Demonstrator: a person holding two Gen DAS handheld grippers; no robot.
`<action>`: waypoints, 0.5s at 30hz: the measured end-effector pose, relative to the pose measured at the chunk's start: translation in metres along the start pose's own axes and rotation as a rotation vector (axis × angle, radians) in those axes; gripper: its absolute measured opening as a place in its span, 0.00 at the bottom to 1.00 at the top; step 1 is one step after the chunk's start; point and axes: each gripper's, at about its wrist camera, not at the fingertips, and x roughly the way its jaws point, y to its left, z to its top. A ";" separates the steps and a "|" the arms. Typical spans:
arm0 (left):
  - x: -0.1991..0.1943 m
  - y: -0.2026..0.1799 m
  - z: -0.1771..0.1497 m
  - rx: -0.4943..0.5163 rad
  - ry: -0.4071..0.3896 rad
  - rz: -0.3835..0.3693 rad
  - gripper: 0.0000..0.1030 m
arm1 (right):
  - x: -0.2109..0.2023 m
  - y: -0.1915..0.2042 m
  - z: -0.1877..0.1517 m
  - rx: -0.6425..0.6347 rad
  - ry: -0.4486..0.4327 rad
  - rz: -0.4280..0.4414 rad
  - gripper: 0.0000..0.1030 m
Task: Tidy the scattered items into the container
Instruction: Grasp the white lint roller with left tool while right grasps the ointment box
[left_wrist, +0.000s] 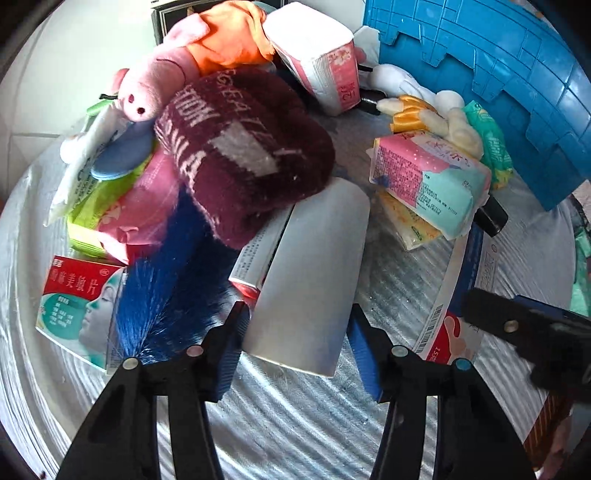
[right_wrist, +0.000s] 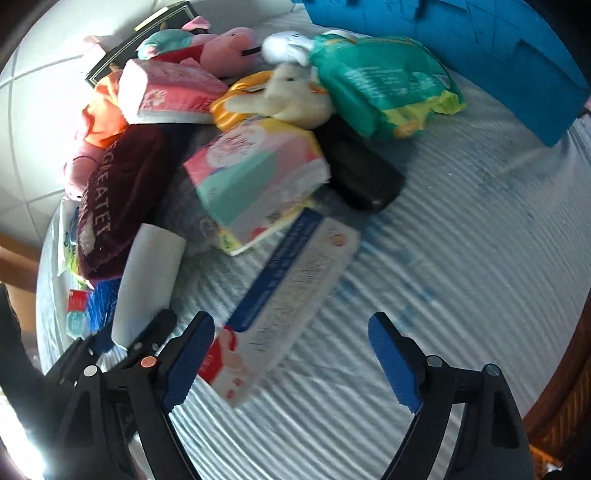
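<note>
Left gripper (left_wrist: 299, 332) fingers straddle silver box (left_wrist: 310, 273); right gripper (right_wrist: 291, 354) spread over bare cloth (right_wrist: 461, 236).

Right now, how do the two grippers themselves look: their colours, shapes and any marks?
Both are alike. The left gripper has two black plastic fingers that widen toward the camera, each tipped with a ribbed blue pad. Round silver rivets sit at the joints, and one is light blue. The right gripper has the same black fingers and blue pads; one rivet there is copper-coloured. No cables or sleeves show.
</note>
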 end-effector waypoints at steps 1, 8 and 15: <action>0.002 0.001 -0.001 0.005 0.003 0.001 0.51 | 0.005 0.004 -0.001 0.003 0.007 -0.010 0.84; 0.003 0.000 -0.012 0.037 -0.013 0.020 0.51 | 0.012 0.017 -0.008 -0.086 -0.016 -0.119 0.51; 0.001 -0.006 -0.020 -0.049 0.004 0.026 0.50 | 0.004 0.000 -0.012 -0.208 -0.006 -0.177 0.40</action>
